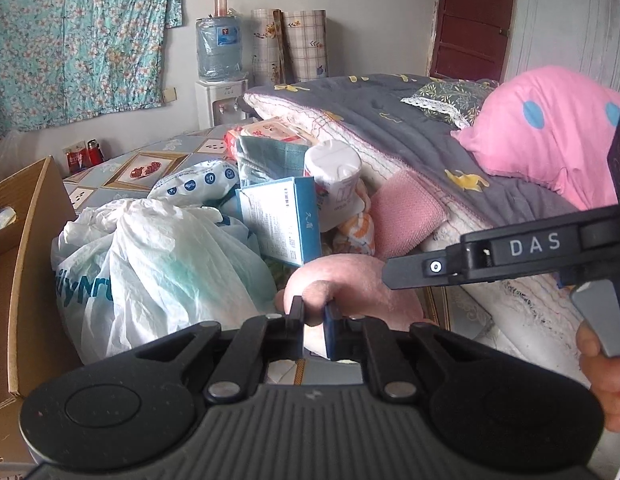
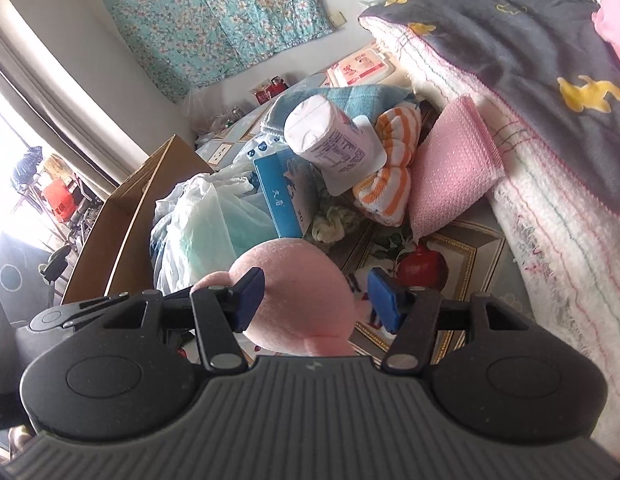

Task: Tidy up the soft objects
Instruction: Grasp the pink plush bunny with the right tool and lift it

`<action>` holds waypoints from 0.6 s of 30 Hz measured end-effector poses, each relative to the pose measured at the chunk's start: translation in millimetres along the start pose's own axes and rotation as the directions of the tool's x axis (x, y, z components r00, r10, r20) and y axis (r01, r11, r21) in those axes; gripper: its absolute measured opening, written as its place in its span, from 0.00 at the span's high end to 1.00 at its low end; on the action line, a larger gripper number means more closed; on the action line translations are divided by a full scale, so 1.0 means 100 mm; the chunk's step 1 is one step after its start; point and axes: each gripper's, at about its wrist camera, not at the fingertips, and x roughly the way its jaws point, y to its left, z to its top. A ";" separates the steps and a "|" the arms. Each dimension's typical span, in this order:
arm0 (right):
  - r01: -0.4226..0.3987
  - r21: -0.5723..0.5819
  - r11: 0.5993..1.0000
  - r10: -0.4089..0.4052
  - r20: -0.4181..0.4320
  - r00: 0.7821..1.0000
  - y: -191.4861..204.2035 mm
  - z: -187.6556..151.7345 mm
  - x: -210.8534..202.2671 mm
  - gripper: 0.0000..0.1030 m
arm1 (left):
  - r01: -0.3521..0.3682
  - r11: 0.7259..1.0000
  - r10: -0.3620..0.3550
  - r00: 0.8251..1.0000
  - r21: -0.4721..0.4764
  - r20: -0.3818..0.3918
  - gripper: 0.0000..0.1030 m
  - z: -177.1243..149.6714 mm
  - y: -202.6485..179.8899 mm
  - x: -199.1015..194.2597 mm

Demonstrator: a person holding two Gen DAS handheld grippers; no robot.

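A pink plush toy (image 1: 350,280) hangs low over the bed. My left gripper (image 1: 314,314) is shut on a small knob of it. In the right wrist view the round body of the plush toy (image 2: 294,280) sits between the jaws of my right gripper (image 2: 318,296). The left pad touches it and a gap shows at the right pad. In the left wrist view a finger (image 1: 414,270) of the right gripper reaches in from the right, with a hand (image 1: 602,376) on its handle. Behind lie a pink knit cloth (image 2: 450,172), an orange-striped cloth (image 2: 390,176) and a teal towel (image 1: 270,156).
A cardboard box (image 1: 26,240) stands at the left, next to white plastic bags (image 1: 150,264). A blue carton (image 1: 278,220) and a wrapped tissue roll (image 1: 334,184) sit in the pile. A grey quilt (image 1: 390,120) and a pink dotted pillow (image 1: 550,136) are heaped at the right.
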 end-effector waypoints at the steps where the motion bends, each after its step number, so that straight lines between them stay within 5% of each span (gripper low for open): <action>1: -0.003 -0.011 1.000 0.003 0.003 1.000 0.00 0.02 -0.03 0.44 | 0.006 1.000 -0.005 1.000 -0.006 0.003 0.90 0.03 0.02 -0.03; 12: -0.064 -0.107 0.992 0.064 -0.002 0.998 0.13 -0.09 -0.17 0.44 | 0.106 0.991 -0.103 0.994 0.083 -0.037 0.90 0.39 0.05 -0.18; 18: -0.006 -0.219 0.976 0.017 0.048 0.999 0.21 -0.09 -0.22 0.44 | 0.108 0.987 -0.103 0.994 0.120 -0.046 0.90 0.45 -0.03 -0.04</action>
